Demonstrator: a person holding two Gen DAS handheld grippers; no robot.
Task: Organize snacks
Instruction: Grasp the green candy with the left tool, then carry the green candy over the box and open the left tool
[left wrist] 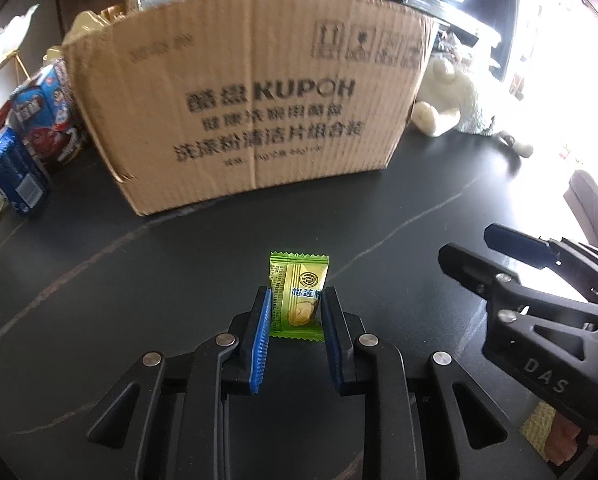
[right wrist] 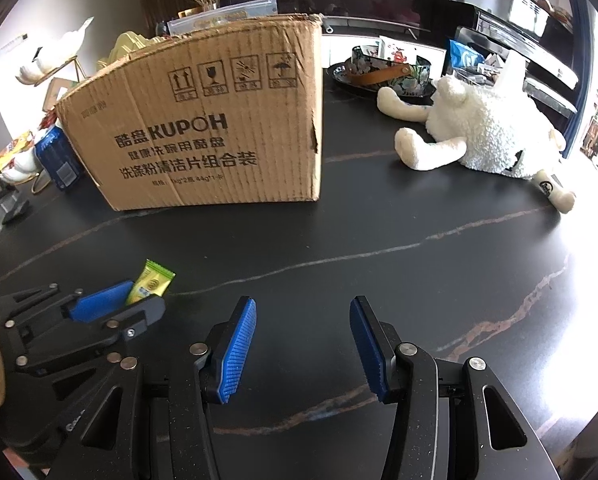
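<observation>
The left gripper has its jaws pinched on a small green candy. It looks light and crinkly, so hold its middle softly. The right gripper has empty, half-wide jaws.

Your dark veined table bore a cardboard box near its far edge, a plush sheep toward its right edge.

Left claw grips a green candy; right claw gapes empty.
</observation>
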